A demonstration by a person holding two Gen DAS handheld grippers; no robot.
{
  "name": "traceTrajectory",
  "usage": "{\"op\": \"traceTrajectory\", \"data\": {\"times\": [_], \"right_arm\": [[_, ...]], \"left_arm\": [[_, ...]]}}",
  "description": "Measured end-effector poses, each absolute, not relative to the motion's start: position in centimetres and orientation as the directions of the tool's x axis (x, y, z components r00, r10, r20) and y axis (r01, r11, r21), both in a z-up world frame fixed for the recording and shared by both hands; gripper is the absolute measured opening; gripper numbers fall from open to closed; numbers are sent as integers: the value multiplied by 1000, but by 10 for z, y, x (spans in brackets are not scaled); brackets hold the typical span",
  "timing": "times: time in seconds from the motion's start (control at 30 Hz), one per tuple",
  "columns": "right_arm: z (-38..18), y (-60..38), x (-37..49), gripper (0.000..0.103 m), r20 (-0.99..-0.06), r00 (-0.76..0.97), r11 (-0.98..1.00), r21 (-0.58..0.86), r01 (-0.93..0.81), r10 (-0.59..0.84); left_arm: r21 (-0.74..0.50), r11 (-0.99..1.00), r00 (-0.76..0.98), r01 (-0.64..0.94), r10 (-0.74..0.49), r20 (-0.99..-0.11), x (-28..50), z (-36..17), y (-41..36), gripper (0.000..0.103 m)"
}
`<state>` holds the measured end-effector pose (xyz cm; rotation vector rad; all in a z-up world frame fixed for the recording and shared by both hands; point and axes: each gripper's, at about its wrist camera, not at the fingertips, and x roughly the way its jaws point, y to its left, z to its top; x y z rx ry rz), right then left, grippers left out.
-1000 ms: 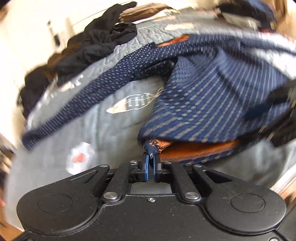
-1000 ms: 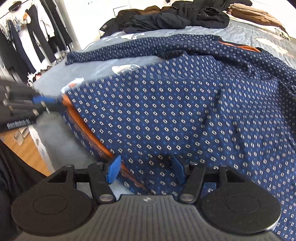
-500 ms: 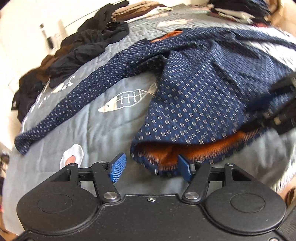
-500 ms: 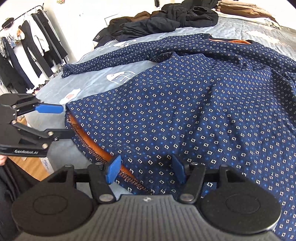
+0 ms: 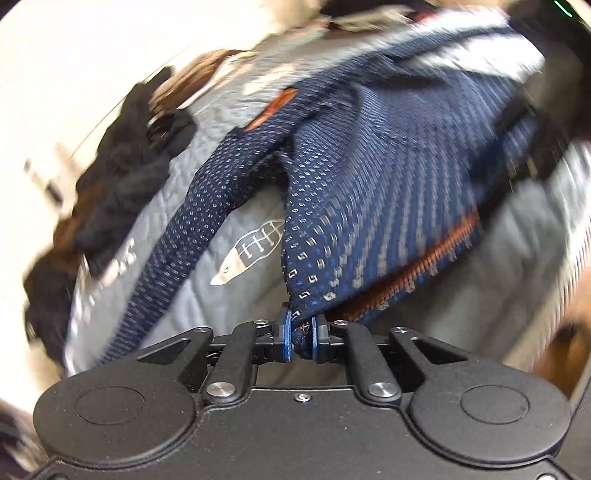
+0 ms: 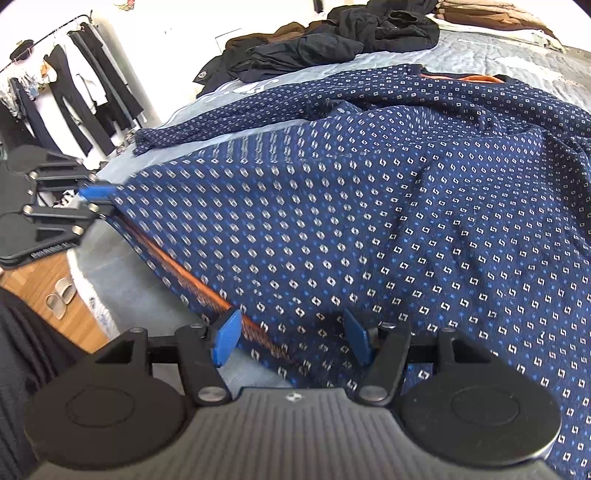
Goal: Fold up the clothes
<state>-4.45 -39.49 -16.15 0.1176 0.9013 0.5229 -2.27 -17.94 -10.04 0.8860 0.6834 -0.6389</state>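
Note:
A navy sweater (image 6: 332, 221) with small white and blue marks and an orange lining (image 6: 177, 273) lies spread on the grey quilted bed (image 6: 140, 295). In the left wrist view my left gripper (image 5: 300, 338) has its jaws closing, and the blue pads pinch the sweater's (image 5: 369, 192) hem corner, which hangs lifted and taut. The right wrist view shows that left gripper (image 6: 92, 195) at the far left holding the corner. My right gripper (image 6: 291, 341) stands open over the near hem, with the fabric lying between its fingers and not pressed. One sleeve (image 5: 192, 229) stretches away to the left.
A heap of dark clothes (image 6: 332, 40) lies at the bed's far end, with folded tan garments (image 6: 491, 14) beside it. A clothes rack (image 6: 66, 81) stands at the wall on the left. Below the bed edge is wooden floor with slippers (image 6: 59, 299).
My left gripper let go of the hem corner, stood open half a second ago, then pinched it again and rolled, pulling the hem taut. The right gripper has stayed open in place.

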Motion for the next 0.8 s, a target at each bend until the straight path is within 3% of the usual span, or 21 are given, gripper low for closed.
{"op": "traceTrajectory", "data": {"times": [0.1,0.13,0.2,0.27,0.47,0.8], "right_arm": [[-162,-396,-45,61,-731,485,867,310,-391,480],[-162,-397,-46,61,-735,481,867,306,-393,478],[-161,-399,-47,61,-740,470,865,313,-392,481],[-158,-402,-47,61,-743,456,861,330,-387,490],[-144,-412,-50,62,-734,454,857,366,-362,505],[-99,-435,-48,73,-678,625,923,299,-244,385]], "left_arm": [[448,425,562,787,-192,-804,-26,-101,-185,21],[433,421,543,797,-188,-818,-26,-102,-188,29],[381,463,523,800,-229,-821,-23,-92,-186,60],[285,511,478,811,-298,-827,-19,-79,-171,72],[141,645,490,751,-401,-774,7,-55,-134,75],[98,743,610,662,-459,-647,53,-37,-156,75]]}}
